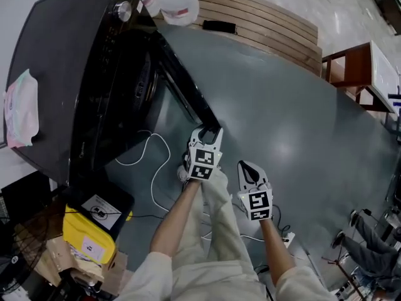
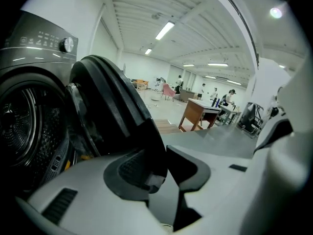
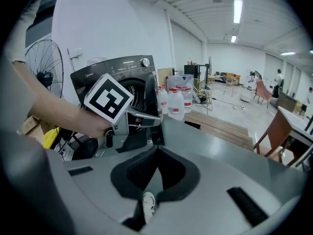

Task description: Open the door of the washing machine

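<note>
Black-grey washing machine (image 1: 75, 74) sits at the left with its glossy dark door (image 1: 185, 89) swung well out over the floor, so I'd say the opening is nearly done. Left gripper (image 1: 210, 133) looks pinched on the door's free edge. Next move is just letting go cleanly. Right gripper (image 1: 245, 165) hangs beside it, jaws together, empty.
</note>
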`<state>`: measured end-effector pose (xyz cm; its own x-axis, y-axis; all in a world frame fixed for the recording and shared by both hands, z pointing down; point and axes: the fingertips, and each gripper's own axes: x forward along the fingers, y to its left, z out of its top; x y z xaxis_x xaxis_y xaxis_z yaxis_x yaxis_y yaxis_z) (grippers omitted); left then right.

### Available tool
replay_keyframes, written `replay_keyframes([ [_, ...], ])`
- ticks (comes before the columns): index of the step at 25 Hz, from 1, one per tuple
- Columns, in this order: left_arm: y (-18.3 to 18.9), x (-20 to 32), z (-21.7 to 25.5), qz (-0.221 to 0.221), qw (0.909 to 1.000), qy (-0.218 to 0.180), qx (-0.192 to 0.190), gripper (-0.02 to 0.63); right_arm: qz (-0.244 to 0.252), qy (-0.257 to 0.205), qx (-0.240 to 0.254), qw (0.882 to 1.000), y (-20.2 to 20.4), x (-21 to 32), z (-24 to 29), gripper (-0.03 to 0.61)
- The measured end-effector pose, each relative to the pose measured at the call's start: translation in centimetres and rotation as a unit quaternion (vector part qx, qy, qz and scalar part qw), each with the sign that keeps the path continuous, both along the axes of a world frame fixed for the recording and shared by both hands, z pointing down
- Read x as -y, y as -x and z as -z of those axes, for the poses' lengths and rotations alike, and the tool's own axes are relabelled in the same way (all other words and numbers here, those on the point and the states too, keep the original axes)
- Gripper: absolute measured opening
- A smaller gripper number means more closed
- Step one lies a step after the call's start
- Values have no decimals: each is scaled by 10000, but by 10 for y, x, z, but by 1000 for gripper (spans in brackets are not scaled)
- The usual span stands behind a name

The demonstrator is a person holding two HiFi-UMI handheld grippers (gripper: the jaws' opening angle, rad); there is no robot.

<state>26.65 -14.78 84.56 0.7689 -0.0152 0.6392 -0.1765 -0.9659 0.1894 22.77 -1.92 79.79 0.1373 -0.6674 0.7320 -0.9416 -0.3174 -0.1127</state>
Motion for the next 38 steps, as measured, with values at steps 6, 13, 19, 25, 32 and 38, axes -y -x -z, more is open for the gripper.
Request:
replay_keyframes([
  [6,-56,-15,-1,-360,9993,-42,-108,91,-437,-25,-65,9990,-29,-17,-1,-1],
  [13,-130,-23,-5,-889,9952,-375,-162,21,-915,-92,-107,9957,-56,-42,3,0],
  [19,-182,-23,16,-932,9943,-345,-381,23,-1225,-40,-122,9924,-66,-66,2,0],
  [25,-166,-17,27,-931,9939,-445,-401,21,-1178,-130,-91,9929,-65,-58,9,0],
  [32,-128,7,51,-634,9959,-391,-511,12,-955,-259,-205,9949,-63,-27,32,-1],
  [38,-82,36,85,-276,9972,-400,-576,8,-567,-466,-340,9967,-66,11,58,0],
])
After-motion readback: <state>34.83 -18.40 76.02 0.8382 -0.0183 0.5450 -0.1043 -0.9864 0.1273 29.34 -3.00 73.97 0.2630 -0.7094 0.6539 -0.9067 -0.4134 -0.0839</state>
